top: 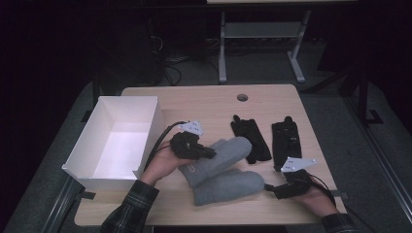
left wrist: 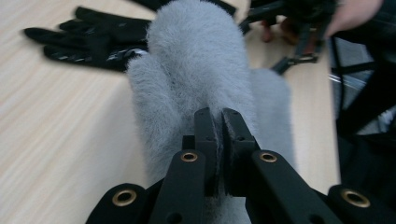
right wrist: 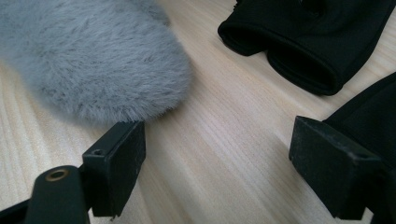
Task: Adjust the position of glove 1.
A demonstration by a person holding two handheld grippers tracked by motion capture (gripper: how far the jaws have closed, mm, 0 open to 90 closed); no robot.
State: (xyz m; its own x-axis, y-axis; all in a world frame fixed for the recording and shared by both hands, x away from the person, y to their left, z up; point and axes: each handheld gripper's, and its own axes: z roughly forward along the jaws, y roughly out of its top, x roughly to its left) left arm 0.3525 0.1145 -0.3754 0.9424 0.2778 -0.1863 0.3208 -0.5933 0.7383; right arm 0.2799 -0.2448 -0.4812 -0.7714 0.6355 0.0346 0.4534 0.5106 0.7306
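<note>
Left gripper (top: 210,153) clamped on upper fuzzy grey mitten (top: 221,153), jaws nearly together with a pinch of fur between the pads, seen close in the left gripper view (left wrist: 219,140). Mitten lying just right of open white cardboard box (top: 145,141), on pale wooden table (top: 204,99), overlapping second fuzzy grey mitten (top: 228,185) nearer the table's front edge. Right gripper (top: 269,189) low on the table, well right of the box, jaws spread wide and holding nothing (right wrist: 217,163); left pad just short of the lower mitten's rounded tip (right wrist: 93,60). Pair of flat black fabric gloves (top: 252,138) (top: 286,141) farther right of the box, beyond the mittens, untouched.
</note>
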